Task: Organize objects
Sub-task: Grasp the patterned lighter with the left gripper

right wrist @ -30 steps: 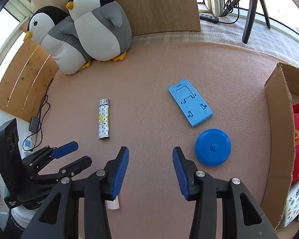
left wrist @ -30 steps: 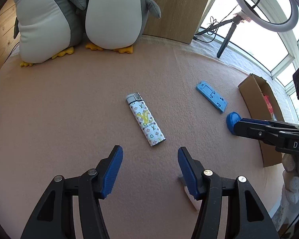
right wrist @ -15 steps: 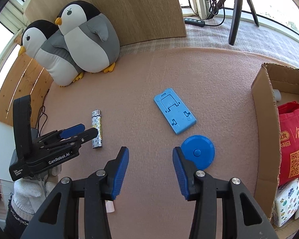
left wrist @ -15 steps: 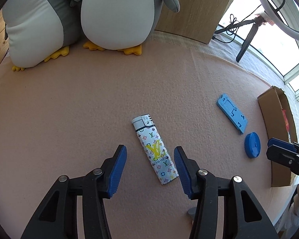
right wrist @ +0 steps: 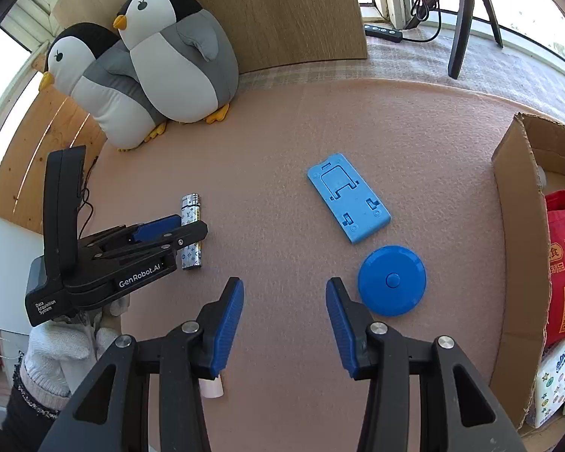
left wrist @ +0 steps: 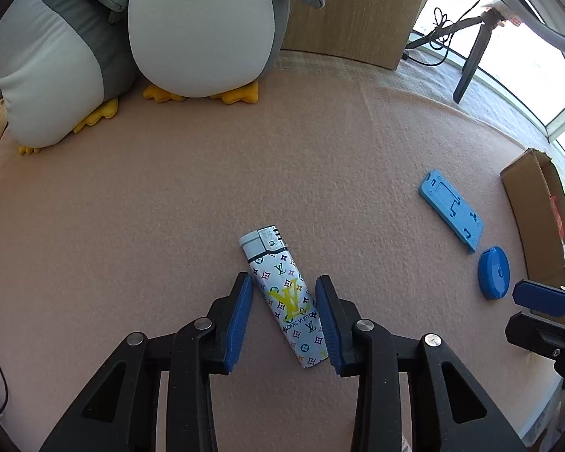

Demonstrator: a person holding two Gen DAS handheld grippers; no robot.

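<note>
A patterned white lighter [left wrist: 284,295] lies on the pink felt mat, between the open fingers of my left gripper [left wrist: 284,318]; its right pad looks close to the lighter's edge. In the right wrist view the lighter [right wrist: 191,233] lies under the left gripper [right wrist: 177,228]. A blue phone stand [right wrist: 348,197] and a blue round disc [right wrist: 391,280] lie on the mat. My right gripper [right wrist: 284,322] is open and empty, just left of the disc. Both also show in the left wrist view: the stand [left wrist: 452,209] and the disc [left wrist: 493,273].
Two plush penguins [right wrist: 150,67] sit at the back left against a wooden board. A cardboard box [right wrist: 508,226] with a red bag and packets stands at the right. A tripod [right wrist: 467,11] stands at the back. A small white cylinder [right wrist: 211,388] lies under my right gripper.
My left gripper has moved forward and lower, so the lighter now lies between its fingers, which have narrowed. My right gripper has moved slightly closer to the mat.
</note>
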